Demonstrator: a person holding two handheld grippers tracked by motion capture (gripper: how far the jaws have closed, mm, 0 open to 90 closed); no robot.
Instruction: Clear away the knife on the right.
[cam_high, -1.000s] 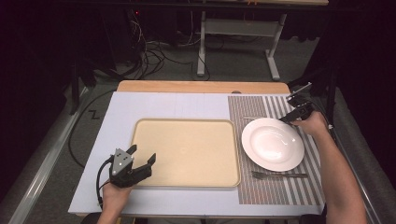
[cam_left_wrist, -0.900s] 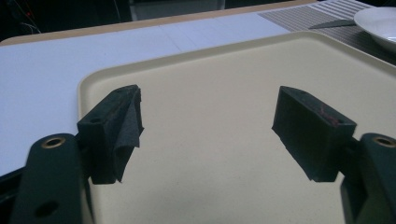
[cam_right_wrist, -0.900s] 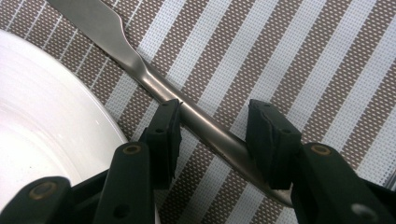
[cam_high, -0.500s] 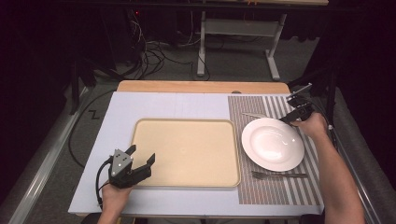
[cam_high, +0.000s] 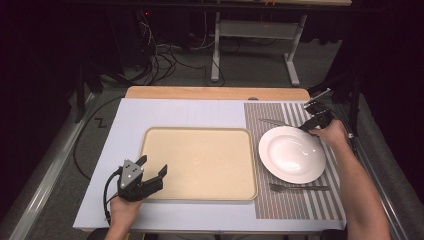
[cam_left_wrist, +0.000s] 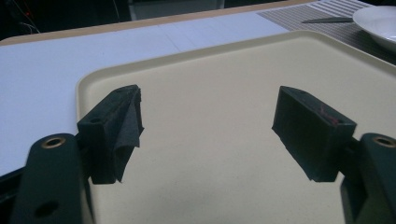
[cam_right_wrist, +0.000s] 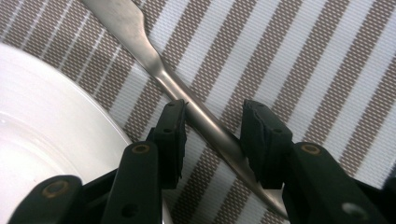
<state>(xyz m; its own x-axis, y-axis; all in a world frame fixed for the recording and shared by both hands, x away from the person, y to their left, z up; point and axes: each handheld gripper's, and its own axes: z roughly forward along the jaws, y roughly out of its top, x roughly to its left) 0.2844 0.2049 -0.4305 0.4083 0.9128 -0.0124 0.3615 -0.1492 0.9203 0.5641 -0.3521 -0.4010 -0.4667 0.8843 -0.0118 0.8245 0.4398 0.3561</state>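
Observation:
A steel knife (cam_right_wrist: 140, 42) lies slantwise on the striped placemat (cam_right_wrist: 303, 60), beyond the white plate (cam_right_wrist: 46, 116). My right gripper (cam_right_wrist: 212, 121) straddles its handle, one jaw on each side, with a gap still showing on the right; it is open. In the high view this gripper (cam_high: 306, 127) is at the plate's (cam_high: 292, 154) far right rim, and the knife's blade (cam_high: 274, 121) points left. My left gripper (cam_high: 154, 164) hovers open over the near-left corner of the beige tray (cam_high: 200, 131). Nothing lies between its jaws (cam_left_wrist: 208, 112), only bare tray (cam_left_wrist: 210, 70).
A fork (cam_high: 299, 188) lies on the placemat (cam_high: 295, 112) in front of the plate. The tray sits on a pale blue mat (cam_high: 125, 125) with a wooden table edge (cam_high: 215, 93) behind. Cables and a metal stand are on the dark floor beyond.

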